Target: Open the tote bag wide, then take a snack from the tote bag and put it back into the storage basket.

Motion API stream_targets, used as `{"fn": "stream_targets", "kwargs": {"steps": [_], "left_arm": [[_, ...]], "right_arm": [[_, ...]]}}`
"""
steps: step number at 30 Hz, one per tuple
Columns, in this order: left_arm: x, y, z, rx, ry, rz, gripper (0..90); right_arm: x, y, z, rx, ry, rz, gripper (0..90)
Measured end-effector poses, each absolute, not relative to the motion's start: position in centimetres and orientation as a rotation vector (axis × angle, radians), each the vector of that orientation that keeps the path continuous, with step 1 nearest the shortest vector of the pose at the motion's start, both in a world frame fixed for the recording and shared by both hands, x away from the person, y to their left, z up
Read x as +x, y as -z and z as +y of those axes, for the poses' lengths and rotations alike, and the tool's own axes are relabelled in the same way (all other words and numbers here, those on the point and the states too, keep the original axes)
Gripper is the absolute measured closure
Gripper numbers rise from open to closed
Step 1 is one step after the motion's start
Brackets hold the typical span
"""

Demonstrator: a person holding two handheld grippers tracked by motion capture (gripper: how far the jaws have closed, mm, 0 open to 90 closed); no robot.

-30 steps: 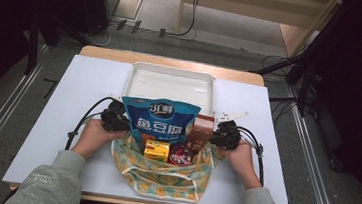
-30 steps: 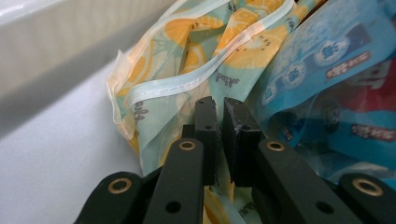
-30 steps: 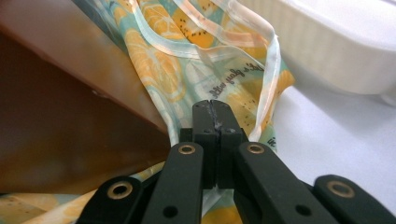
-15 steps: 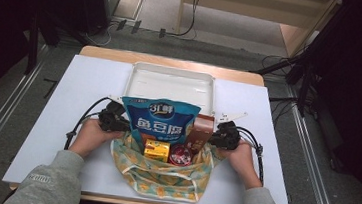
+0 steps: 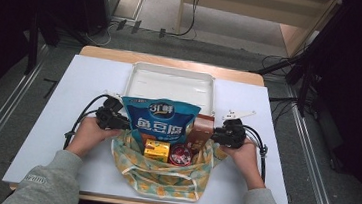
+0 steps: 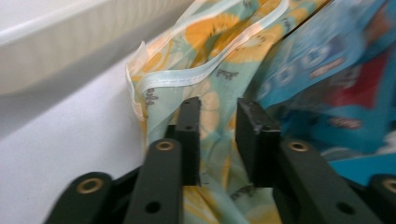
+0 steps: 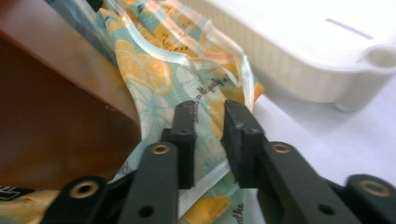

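Legend. At the bottom of the high view the person's forearms entered in grey sleeves, each hand carrying a pair of tongs at mid-frame. Between them, low in the centre of the frame, lay the patterned bag point(image 5: 159, 173), a soft yellow-and-green sack with its mouth turned toward the top of the picture. Out of that mouth stood a blue snack pouch point(image 5: 159, 120), with a small yellow box point(image 5: 157, 150) and a red round tin point(image 5: 180, 154) below it and a brown packet point(image 5: 201, 129) at its right.

The left tongs point(image 5: 117, 121) sat at the bag's left rim, the right tongs point(image 5: 218, 135) at its right rim. In the left gripper view the jaws had just been opening: they stood apart with the bag's fabric between them and a gap showing at each pad, so nothing was gripped. The right gripper view showed the same: jaws just parted, the hemmed edge of the bag loose between them.

The step in hand appeared to be the release of the bag's two sides after spreading its mouth. The next move probably called for drawing both tongs clear of the cloth, then taking an item, likely the pouch, toward the white tray point(image 5: 170, 83) lying just beyond the bag on the white bench point(image 5: 58, 100).
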State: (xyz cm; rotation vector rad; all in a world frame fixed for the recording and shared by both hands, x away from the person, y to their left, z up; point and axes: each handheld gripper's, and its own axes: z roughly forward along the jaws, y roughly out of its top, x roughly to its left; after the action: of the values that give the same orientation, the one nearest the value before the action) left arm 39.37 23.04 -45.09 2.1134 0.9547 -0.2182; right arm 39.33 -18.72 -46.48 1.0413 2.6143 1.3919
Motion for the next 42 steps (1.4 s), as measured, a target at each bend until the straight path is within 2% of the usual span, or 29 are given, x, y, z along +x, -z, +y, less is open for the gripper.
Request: {"fn": "stream_targets", "kwargs": {"steps": [7,13,42], "left_arm": [[38.7,43.8,23.3,2.099,0.194,0.921,57.5],[38.3,43.4,23.9,2.09,0.186,0.923,47.3],[36.6,40.7,25.3,2.089,0.14,0.893,43.1]], "right_arm": [[39.0,45.8,-19.1,1.078,-1.399,2.602,55.2],[38.9,45.2,-19.6,1.102,-1.365,2.545,48.0],[39.6,45.5,-21.0,1.207,-1.282,2.486,45.5]]}}
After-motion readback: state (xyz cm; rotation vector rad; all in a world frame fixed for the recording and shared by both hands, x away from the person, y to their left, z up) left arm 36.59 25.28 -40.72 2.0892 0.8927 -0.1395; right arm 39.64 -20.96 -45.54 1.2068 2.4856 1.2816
